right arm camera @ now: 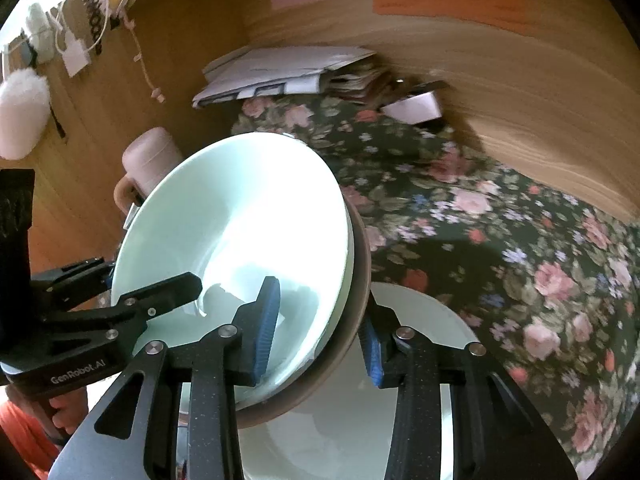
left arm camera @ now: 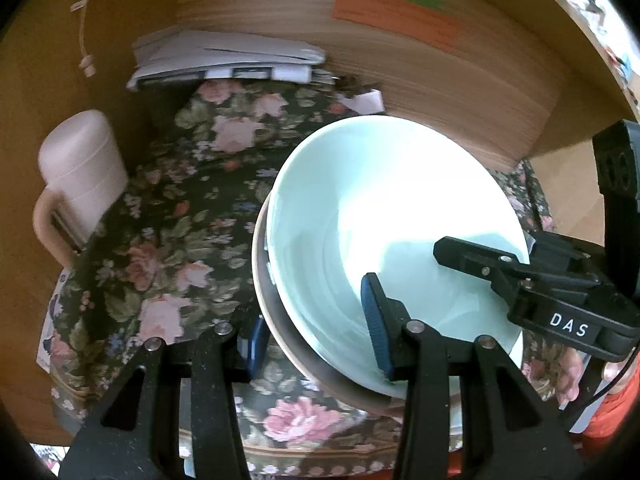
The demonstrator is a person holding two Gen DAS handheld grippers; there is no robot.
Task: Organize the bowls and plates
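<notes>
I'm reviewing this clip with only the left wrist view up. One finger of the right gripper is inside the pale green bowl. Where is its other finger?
Observer: In the right wrist view, its other finger presses the outside of the brown bowl that the green bowl sits in. The right gripper clamps both rims.
Operator: Is anything beneath the stack?
Observer: Yes, a white dish lies on the floral cloth below it.
Operator: Is anything on the wall that I'm missing?
Observer: A fluffy white thing hangs at the far left.
</notes>
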